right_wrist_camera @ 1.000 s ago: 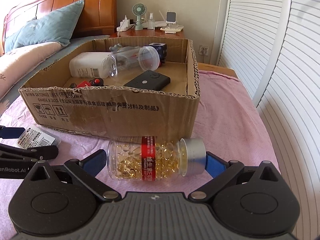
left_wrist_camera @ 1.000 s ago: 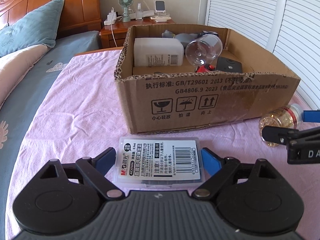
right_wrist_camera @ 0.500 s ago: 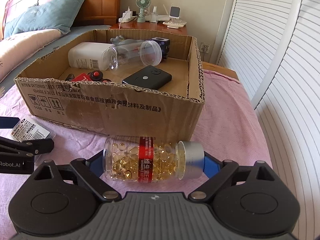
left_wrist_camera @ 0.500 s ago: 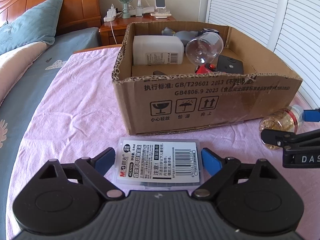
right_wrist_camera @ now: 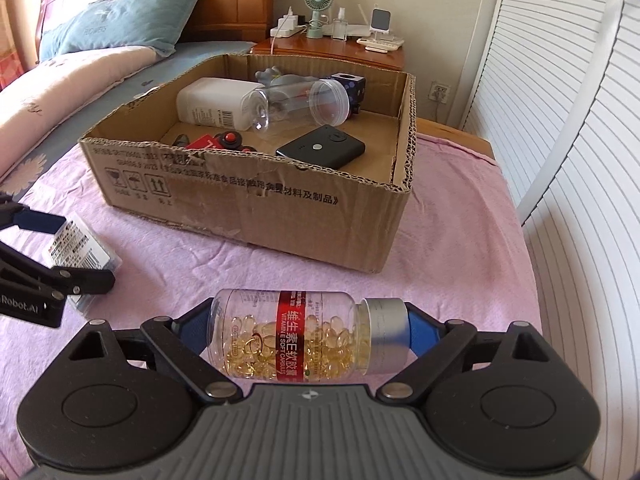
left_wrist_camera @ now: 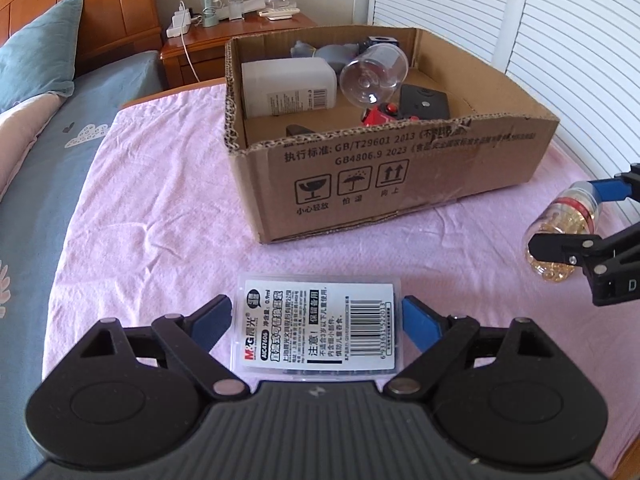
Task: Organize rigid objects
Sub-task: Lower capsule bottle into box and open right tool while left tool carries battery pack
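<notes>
My left gripper (left_wrist_camera: 318, 320) is shut on a flat clear plastic case with a white label (left_wrist_camera: 320, 326), held above the pink cloth. My right gripper (right_wrist_camera: 308, 334) is shut on a clear capsule bottle (right_wrist_camera: 292, 336) with a red band and silver cap, gripped end to end and held sideways above the cloth. An open cardboard box (left_wrist_camera: 400, 168) stands ahead of both grippers; in the right wrist view the box (right_wrist_camera: 280, 208) is ahead and slightly left. The bottle (left_wrist_camera: 568, 232) also shows at the right in the left wrist view.
The box holds a white bottle (left_wrist_camera: 288, 86), a clear jar (left_wrist_camera: 374, 76), a black device (left_wrist_camera: 424, 102), a red item (left_wrist_camera: 380, 114) and a grey toy (left_wrist_camera: 320, 50). A nightstand (right_wrist_camera: 332, 46) stands behind. White louvred doors (right_wrist_camera: 560, 120) run along the right.
Both grippers have risen with their objects, so the cloth and box now appear lower and farther. The bottle sits higher above the cloth than before.
</notes>
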{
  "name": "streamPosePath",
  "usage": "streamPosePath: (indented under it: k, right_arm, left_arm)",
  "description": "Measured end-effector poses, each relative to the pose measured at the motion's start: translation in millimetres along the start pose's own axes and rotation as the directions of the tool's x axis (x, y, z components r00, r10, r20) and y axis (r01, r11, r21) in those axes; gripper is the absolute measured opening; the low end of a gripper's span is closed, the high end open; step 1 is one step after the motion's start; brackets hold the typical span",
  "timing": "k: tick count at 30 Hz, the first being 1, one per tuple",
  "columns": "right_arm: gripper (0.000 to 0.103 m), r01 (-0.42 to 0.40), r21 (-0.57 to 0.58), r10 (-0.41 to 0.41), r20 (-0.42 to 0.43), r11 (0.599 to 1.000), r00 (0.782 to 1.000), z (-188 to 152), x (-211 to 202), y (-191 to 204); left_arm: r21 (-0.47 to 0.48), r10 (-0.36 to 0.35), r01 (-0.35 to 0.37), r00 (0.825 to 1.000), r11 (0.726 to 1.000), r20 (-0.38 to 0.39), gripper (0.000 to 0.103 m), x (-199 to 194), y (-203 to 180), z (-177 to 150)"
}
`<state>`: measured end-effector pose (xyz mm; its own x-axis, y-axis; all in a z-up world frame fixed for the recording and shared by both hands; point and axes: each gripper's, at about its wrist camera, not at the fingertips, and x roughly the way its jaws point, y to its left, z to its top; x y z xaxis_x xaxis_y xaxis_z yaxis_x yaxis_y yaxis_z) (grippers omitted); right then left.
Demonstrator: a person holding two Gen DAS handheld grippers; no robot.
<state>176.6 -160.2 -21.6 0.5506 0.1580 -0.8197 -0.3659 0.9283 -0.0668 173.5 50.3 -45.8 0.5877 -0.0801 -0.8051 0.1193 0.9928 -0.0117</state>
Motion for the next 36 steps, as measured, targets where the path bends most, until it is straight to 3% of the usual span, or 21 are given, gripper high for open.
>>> streamPosePath:
  k: [7, 13, 19, 26, 31, 36]
  right_arm:
    - [0.096, -0.036, -0.034, 0.039, 0.093, 0.999, 0.995, 23.3, -38.4, -4.5]
    - [0.096, -0.039, -0.058, 0.049, 0.191, 0.998, 0.980, 66.2, -47.2, -9.8]
    - [0.096, -0.049, -0.033, 0.052, 0.130, 0.998, 0.990, 105.7, 0.7, -17.1]
    - [0.096, -0.032, 0.025, 0.031, 0.049, 0.999, 0.998, 117.1, 52.5, -22.4]
    - [0.103, -0.084, 0.081, 0.077, 0.087, 0.993, 0.993, 115.5, 46.7, -29.0]
    - [0.103, -0.062, 0.081, 0.051, 0.129, 0.995, 0.990, 114.3, 21.7, -26.5]
  left_arm:
    - [0.018, -0.018, 0.017, 0.999, 1.000, 0.041, 0.090, -28.1, 5.8, 3.7]
    - [0.027, -0.027, 0.025, 0.996, 0.999, 0.079, 0.090, -47.8, 8.6, 9.2]
    - [0.035, -0.027, 0.024, 0.994, 0.999, 0.105, 0.090, -60.5, 7.5, 14.1]
    - [0.042, -0.008, 0.003, 0.992, 0.999, 0.124, 0.090, -68.3, 7.4, 18.5]
    - [0.035, -0.003, -0.002, 0.993, 0.999, 0.119, 0.090, -66.9, 8.9, 20.6]
    - [0.039, -0.005, 0.000, 0.992, 0.999, 0.126, 0.090, -68.0, 7.4, 25.7]
